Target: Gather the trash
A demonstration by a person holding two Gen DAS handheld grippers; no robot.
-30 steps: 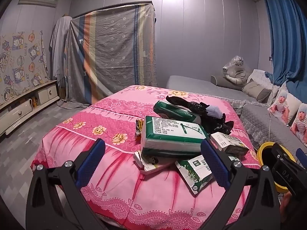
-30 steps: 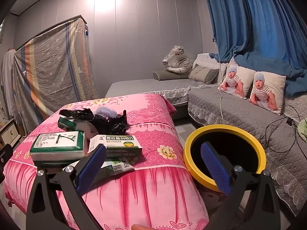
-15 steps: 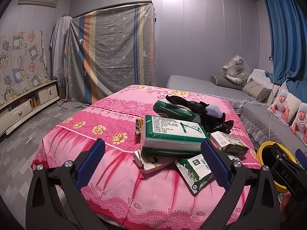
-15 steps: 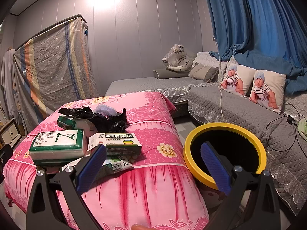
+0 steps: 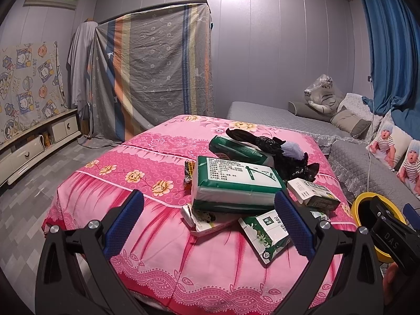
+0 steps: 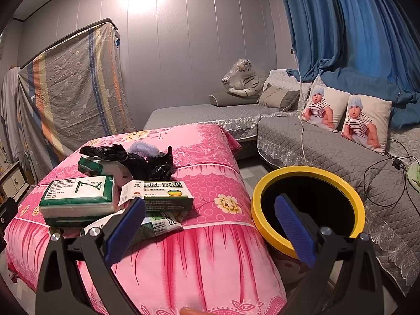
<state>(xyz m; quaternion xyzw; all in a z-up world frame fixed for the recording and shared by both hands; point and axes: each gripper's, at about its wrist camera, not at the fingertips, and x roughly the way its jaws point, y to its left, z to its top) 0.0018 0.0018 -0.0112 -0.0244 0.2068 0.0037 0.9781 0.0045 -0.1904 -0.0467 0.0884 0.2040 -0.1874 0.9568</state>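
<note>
Trash is piled on a pink floral-covered table point(image 5: 147, 165): a big green-and-white tissue pack point(image 5: 236, 183) point(image 6: 78, 197), a second green pack point(image 5: 236, 152), a crumpled black plastic bag point(image 5: 283, 155) point(image 6: 139, 160), a white medicine box point(image 5: 312, 194) point(image 6: 160, 195), a small flat box point(image 5: 207, 220) and a green-white wrapper point(image 5: 265, 233) point(image 6: 155, 225). A yellow-rimmed black bin point(image 6: 309, 204) point(image 5: 367, 202) stands right of the table. My left gripper point(image 5: 207, 220) is open, short of the pile. My right gripper point(image 6: 210, 225) is open, between the table edge and the bin.
A grey quilted sofa point(image 6: 328, 152) with baby-print cushions point(image 6: 365, 120) runs along the right, with a cable point(image 6: 386, 181) on it. Blue curtains point(image 6: 354, 39) hang behind. A striped sheet covers furniture point(image 5: 157, 78) at the back. A low cabinet point(image 5: 34, 141) lines the left wall.
Both views have shifted only slightly: the pile sits marginally closer in the right wrist view. Both grippers stay open with nothing in them.
</note>
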